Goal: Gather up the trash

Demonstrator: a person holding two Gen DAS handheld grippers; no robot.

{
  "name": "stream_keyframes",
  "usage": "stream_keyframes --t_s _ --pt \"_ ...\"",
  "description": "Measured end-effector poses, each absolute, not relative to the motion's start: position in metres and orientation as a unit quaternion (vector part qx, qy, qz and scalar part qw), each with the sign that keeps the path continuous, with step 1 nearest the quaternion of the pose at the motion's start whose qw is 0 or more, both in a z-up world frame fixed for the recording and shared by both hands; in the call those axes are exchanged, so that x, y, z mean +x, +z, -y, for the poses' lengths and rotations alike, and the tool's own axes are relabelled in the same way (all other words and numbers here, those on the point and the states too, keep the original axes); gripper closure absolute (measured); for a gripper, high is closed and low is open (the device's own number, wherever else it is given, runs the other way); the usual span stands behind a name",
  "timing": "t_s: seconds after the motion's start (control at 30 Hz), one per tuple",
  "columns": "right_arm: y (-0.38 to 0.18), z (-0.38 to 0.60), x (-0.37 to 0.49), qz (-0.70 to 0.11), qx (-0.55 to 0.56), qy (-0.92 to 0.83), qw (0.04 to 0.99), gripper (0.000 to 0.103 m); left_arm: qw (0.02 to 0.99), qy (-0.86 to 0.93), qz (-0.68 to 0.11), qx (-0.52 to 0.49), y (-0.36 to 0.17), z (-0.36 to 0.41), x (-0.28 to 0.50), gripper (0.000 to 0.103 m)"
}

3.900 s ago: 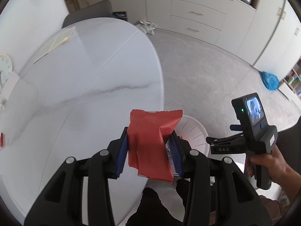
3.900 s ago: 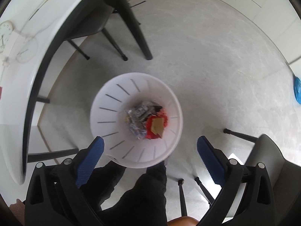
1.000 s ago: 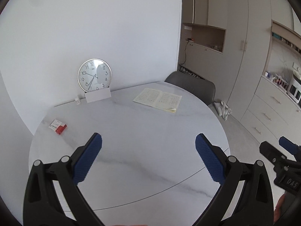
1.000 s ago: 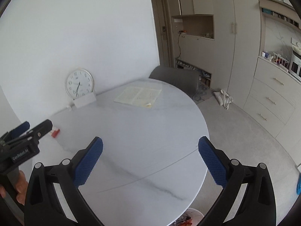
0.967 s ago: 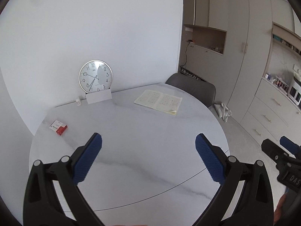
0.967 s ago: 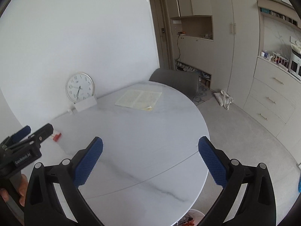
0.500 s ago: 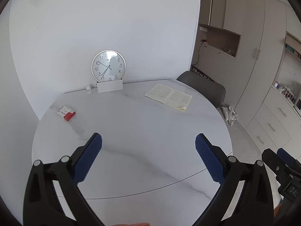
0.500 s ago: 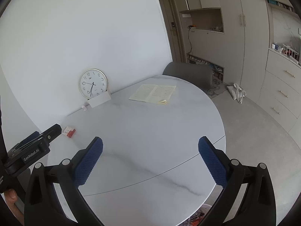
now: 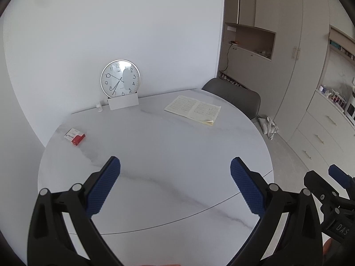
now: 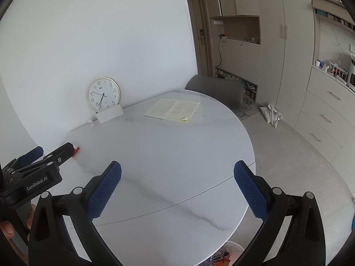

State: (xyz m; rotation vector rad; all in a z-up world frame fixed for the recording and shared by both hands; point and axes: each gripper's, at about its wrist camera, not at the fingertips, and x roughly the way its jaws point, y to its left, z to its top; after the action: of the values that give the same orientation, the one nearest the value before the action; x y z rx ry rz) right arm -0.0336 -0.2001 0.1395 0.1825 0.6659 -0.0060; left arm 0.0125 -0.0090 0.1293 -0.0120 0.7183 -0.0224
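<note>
My left gripper (image 9: 175, 166) is open and empty above the near part of the round white marble table (image 9: 168, 155). My right gripper (image 10: 177, 169) is also open and empty, to its right over the same table (image 10: 168, 155). A small red and white box (image 9: 74, 136) lies at the table's far left; in the right wrist view its red corner (image 10: 77, 150) shows behind the left gripper's tip. The white trash bin (image 10: 230, 247) with wrappers inside peeks out below the table's near right edge.
A round wall clock (image 9: 120, 78) leans on the wall behind a white card (image 9: 123, 102), with a tiny white bottle (image 9: 99, 107) beside it. An open booklet (image 9: 192, 109) lies at the far right. A grey chair (image 9: 233, 95) stands behind the table. Cabinets (image 10: 326, 110) line the right.
The left gripper dropped the red wrapper it held 3.9 s ago. Both grippers have risen from the bin and face the table; over the last second both views shifted slightly right.
</note>
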Motion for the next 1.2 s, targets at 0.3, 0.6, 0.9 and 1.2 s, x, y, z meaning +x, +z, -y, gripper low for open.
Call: stream_keyframes --t_s 0.3,0.6,0.9,1.2 --pt "0.1381 0.2 -0.0351 -0.329 0.086 -0.003 0.94 0.002 0.935 -0.013 -0.355 -0.009 0.1277 0.0079 0.015 0.008" --pt "0.1393 0.1949 -0.0379 -0.335 0.076 0.002 0.939 0.002 0.933 -0.016 -0.359 -0.015 0.1254 0.0057 0.0147 0.008" --pt "0.1399 0.1925 -0.0408 -0.336 0.07 0.002 0.939 0.002 0.932 -0.02 -0.362 -0.019 0.1236 0.005 0.0143 0.008" --pt "0.1407 0.192 -0.0422 -0.337 0.072 0.004 0.939 0.002 0.932 -0.019 -0.362 -0.022 0.1235 0.004 0.0145 0.008"
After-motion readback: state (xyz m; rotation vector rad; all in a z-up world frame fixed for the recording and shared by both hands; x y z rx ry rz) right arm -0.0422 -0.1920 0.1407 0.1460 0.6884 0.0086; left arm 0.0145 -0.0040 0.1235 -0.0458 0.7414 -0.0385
